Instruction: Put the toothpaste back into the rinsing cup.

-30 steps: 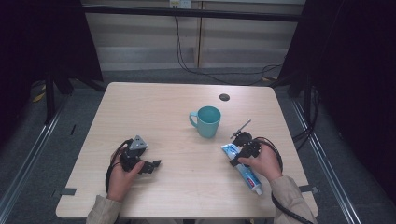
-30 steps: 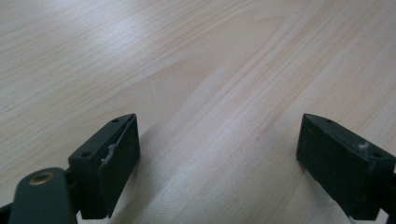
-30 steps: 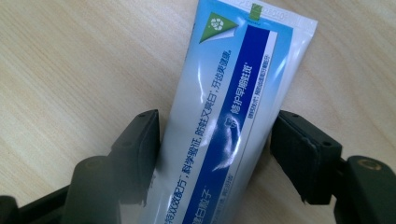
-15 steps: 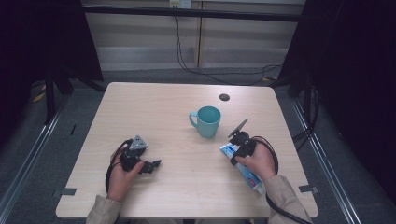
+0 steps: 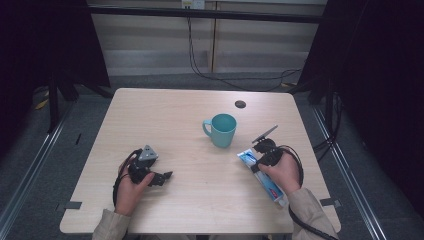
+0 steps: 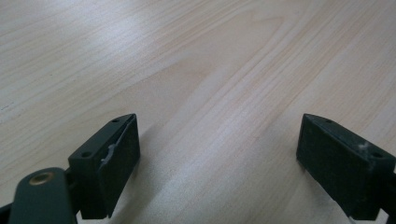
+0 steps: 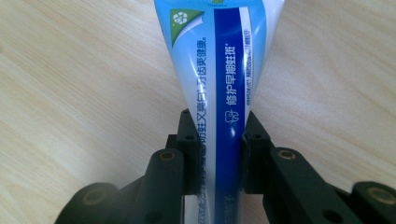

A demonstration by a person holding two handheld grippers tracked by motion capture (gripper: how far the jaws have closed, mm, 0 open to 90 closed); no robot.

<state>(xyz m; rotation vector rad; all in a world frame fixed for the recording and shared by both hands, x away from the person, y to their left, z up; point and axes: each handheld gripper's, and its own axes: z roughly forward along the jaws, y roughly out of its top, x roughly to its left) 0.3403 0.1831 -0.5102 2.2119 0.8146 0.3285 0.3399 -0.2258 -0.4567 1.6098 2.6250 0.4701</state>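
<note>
Right tongs clamped on the tube, jaws just closed in, pads pressing both its sides. Tube runs lengthwise between the jaws, wide flat end pointing away from the tongs, lying on the counter. High view: tube sits at the right near edge of the counter, slanted, far end toward the mug but apart from it, near end under the right hand. Left tongs stand wide apart with bare counter between the jaws; in the high view left tongs rest well apart from the tube.
</note>
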